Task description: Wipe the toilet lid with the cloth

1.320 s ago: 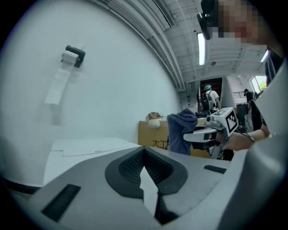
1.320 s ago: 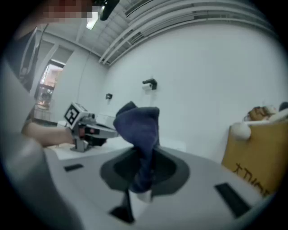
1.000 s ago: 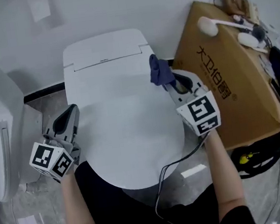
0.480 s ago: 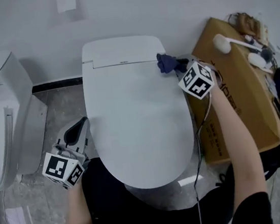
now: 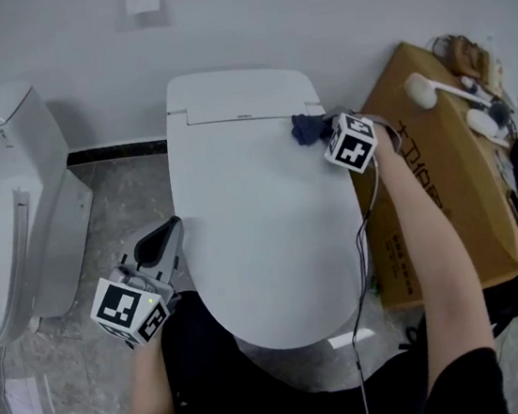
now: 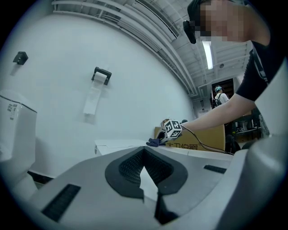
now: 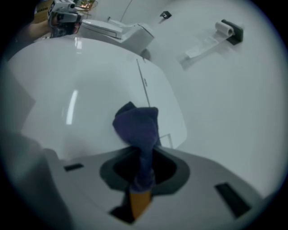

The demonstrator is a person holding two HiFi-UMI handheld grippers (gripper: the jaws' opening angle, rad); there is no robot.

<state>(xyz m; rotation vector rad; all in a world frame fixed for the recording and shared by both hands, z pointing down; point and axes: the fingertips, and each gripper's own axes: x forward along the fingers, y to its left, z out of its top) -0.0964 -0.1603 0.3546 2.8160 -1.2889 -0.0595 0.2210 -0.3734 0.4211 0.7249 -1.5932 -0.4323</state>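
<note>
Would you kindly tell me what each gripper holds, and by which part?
The right gripper pinches the blue cloth by one bunched end; the left gripper is shut on nothing.

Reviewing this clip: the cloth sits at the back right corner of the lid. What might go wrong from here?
1. The cloth is bunched and held only by a narrow strip in the jaws of the right gripper. Dragging it across the toilet lid may pull it loose.
2. The cardboard box stands close beside the toilet on the working side, so the forearm may knock it during wider strokes.
</note>
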